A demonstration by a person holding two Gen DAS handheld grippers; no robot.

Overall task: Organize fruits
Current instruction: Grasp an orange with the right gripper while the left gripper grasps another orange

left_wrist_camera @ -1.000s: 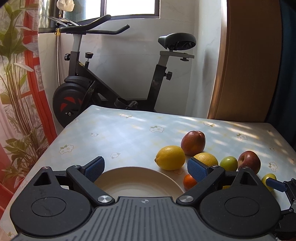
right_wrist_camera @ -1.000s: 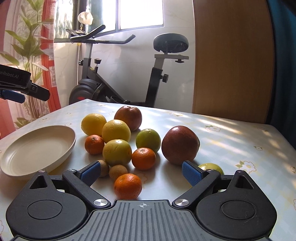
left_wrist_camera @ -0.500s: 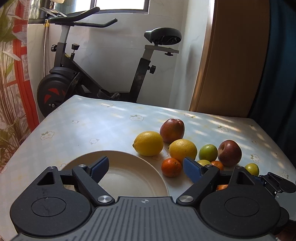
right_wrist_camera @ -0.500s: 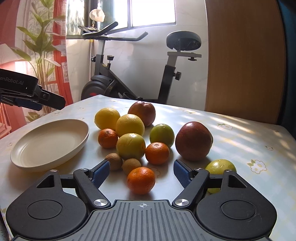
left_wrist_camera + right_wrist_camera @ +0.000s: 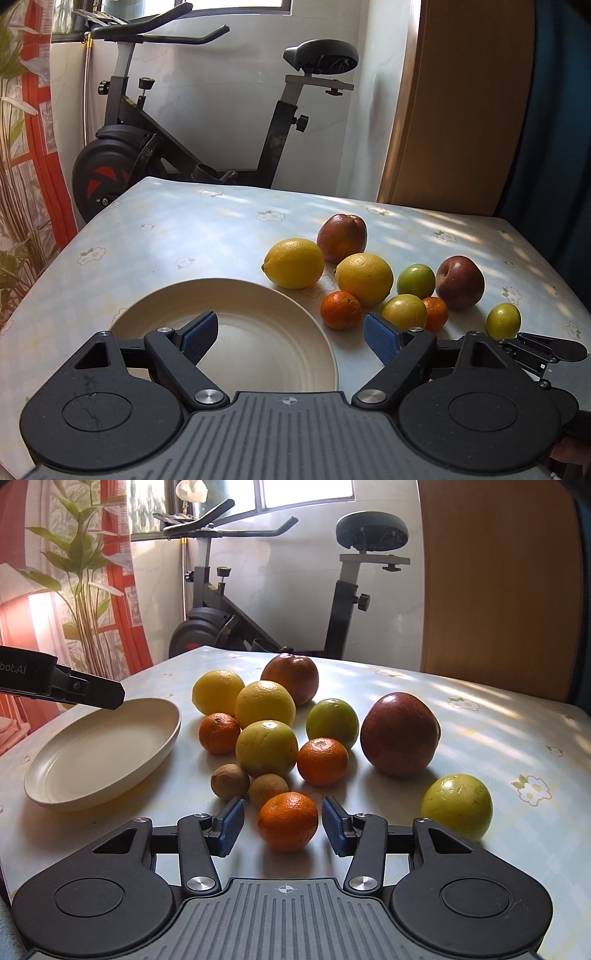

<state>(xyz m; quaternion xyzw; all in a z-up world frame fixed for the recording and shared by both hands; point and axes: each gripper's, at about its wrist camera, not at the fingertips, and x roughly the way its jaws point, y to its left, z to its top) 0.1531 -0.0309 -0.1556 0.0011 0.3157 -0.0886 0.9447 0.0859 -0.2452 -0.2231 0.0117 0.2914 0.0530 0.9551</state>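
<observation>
You're closing your right tool [image 5: 282, 821] around the bottom-center orange [image 5: 287, 820], pads not quite touching yet, so it's probably rolling away if one pad is hitting first.

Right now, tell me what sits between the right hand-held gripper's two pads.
In the right wrist view, the nearest orange sits between the right hand-held gripper's closing pads, a sliver of tablecloth showing either side.

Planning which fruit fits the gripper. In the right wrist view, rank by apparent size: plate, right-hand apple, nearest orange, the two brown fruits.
1. Plate
2. Apple
3. Orange, though nearness to the camera enlarges it
4. The two brown fruits: they look alike, so unranked.
</observation>
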